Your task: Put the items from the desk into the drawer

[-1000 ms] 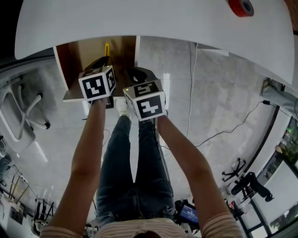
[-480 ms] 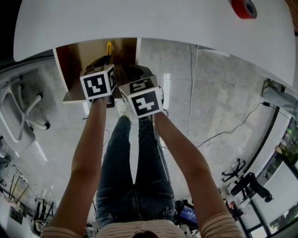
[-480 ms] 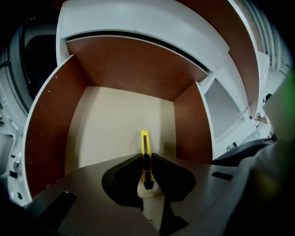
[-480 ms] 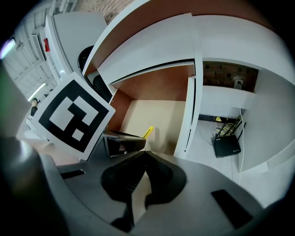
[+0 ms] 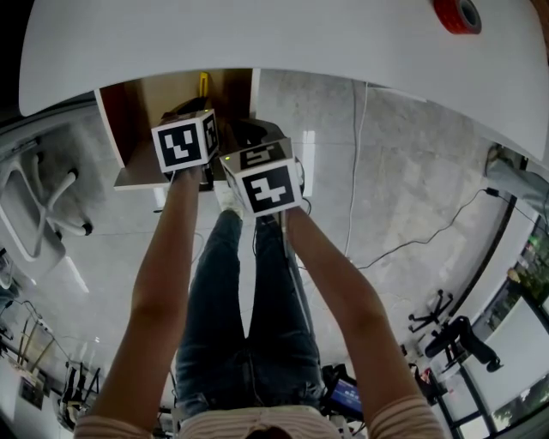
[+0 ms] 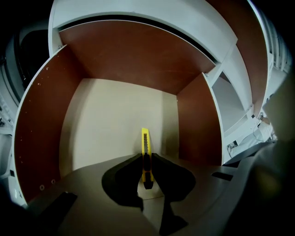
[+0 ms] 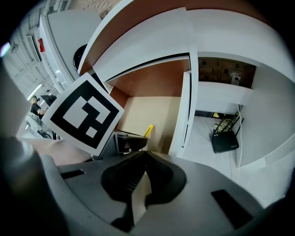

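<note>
A yellow utility knife [image 6: 145, 146] stands upright between the pads of my left gripper [image 6: 146, 159], which is shut on it over the open drawer [image 6: 115, 120]. The drawer has brown walls and a pale floor with nothing lying on it. In the head view my left gripper [image 5: 194, 110] reaches into the drawer [image 5: 141, 107], the knife [image 5: 203, 83] poking out ahead of it. My right gripper [image 5: 249, 135] hangs just to the right, at the drawer's right wall. Its jaws [image 7: 145, 154] are shut on nothing. The right gripper view also shows the knife [image 7: 149, 130].
The white desk [image 5: 257, 34] overhangs the drawer; a red tape roll [image 5: 456, 13] lies at its far right. A cable [image 5: 412, 240] runs across the floor. A chair base [image 5: 47, 214] stands at the left. A black router [image 7: 225, 140] sits under the desk to the right.
Both grippers have edged only slightly; the left one still grips the knife over the drawer.
</note>
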`<state>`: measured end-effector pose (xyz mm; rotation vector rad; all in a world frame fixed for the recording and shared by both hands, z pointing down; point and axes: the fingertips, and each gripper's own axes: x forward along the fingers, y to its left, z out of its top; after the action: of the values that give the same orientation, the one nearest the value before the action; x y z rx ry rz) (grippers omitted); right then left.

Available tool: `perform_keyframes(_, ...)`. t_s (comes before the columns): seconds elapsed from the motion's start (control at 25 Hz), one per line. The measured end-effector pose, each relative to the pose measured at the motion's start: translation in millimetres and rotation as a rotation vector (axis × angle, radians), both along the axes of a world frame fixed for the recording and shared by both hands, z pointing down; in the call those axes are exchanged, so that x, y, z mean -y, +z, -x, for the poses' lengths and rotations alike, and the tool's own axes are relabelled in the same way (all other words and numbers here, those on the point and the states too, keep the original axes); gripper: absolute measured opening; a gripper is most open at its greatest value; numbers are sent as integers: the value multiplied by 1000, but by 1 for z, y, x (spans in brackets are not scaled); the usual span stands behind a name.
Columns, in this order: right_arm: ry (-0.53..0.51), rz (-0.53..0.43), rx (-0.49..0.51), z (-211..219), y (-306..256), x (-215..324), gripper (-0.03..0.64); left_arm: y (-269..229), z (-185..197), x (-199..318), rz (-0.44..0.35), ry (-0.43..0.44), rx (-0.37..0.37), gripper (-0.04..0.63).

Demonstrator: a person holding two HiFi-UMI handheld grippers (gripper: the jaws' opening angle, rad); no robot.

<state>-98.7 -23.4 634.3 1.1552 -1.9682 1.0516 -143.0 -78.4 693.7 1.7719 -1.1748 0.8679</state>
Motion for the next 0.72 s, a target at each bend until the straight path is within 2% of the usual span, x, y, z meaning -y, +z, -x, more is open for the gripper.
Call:
perform_keyframes(0.36,15,1,-17,-14,2,2,17,13,-7,-1,26,15,-5,69)
perform_keyframes(0.72,13,33,-25,-6,7,3,17,23,-1,6,48,34,-1,69)
